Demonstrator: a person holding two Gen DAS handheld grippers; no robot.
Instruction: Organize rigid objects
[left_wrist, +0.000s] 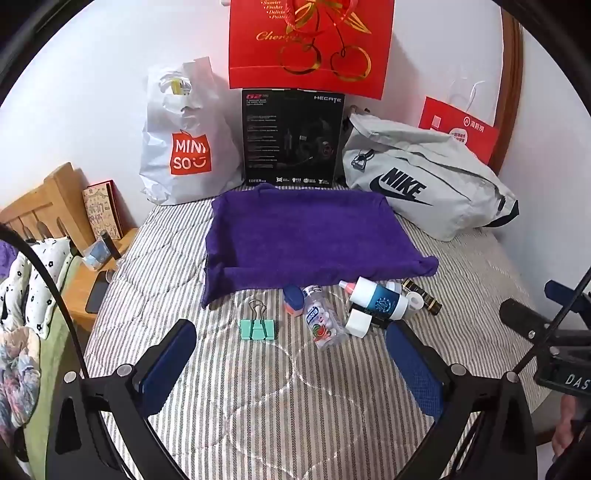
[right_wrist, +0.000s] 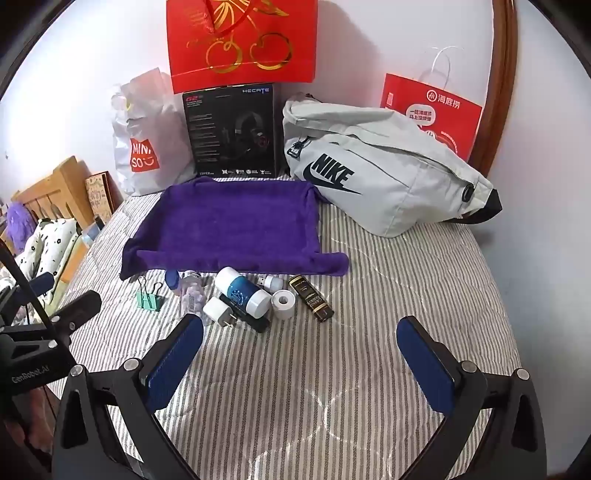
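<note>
Nothing looks sorted yet: the purple towel (left_wrist: 314, 236) lies bare at 12 o'clock on the bed, while binder clip (left_wrist: 257, 325), candy bottle (left_wrist: 324, 321) and blue-white bottle (right_wrist: 242, 293) cluster just before it. Left gripper (left_wrist: 291, 362) and right gripper (right_wrist: 301, 358) hover with fingers wide apart, empty

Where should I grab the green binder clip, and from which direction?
Grip the green binder clip across its flat green body with the left claw, coming straight from the near side. It lies flat and apart from the clutter, wire handles pointing toward the purple towel.
</note>
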